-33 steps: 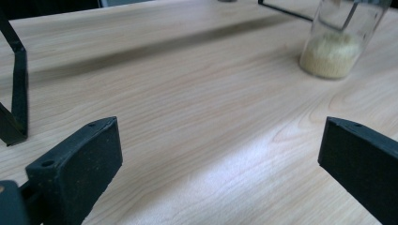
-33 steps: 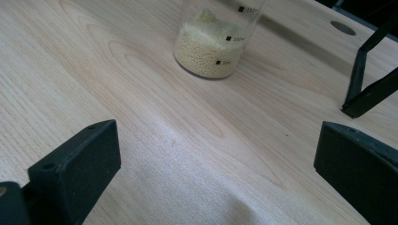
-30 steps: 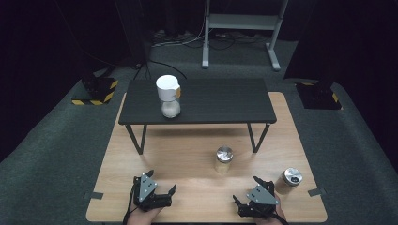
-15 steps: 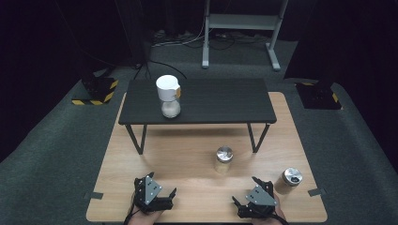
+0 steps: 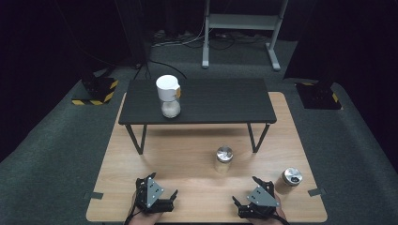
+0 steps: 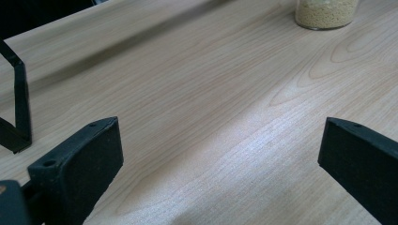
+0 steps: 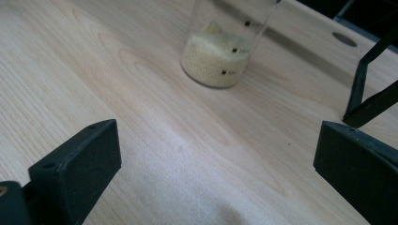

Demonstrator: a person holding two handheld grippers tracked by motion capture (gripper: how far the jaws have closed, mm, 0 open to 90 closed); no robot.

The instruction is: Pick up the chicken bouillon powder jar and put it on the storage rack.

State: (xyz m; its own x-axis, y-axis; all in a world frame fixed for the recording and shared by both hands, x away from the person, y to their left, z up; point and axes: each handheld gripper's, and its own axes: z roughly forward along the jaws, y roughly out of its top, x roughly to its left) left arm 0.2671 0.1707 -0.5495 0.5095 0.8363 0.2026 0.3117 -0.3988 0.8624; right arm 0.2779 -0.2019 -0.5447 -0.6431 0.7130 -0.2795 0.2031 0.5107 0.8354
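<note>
Pale wood grain runs across the tabletop, and both claws rest low at its near edge, the left claw at the near left and the right claw at the near right, well apart from each other; the hands behind them are cut off by the bottom of the high view. Each claw stands wide open with nothing between its jaws, bare wood showing in the gap in both gripper views.

Nearest to the claws is a glass jar of yellowish grains, upright on the wood with a round metal lid, standing ahead of the right claw and a little toward the middle; in the right gripper view the jar is cut off above its grain line, so the lid is out of sight there, and small dark marks on the glass are too small to read; in the left gripper view its base alone shows at the top edge. A second jar stands just beside the right claw, toward the right edge; its contents are hard to make out.

Farther back a low black table carries a white-topped container; whatever sits in its clear lower part is blurred.
</note>
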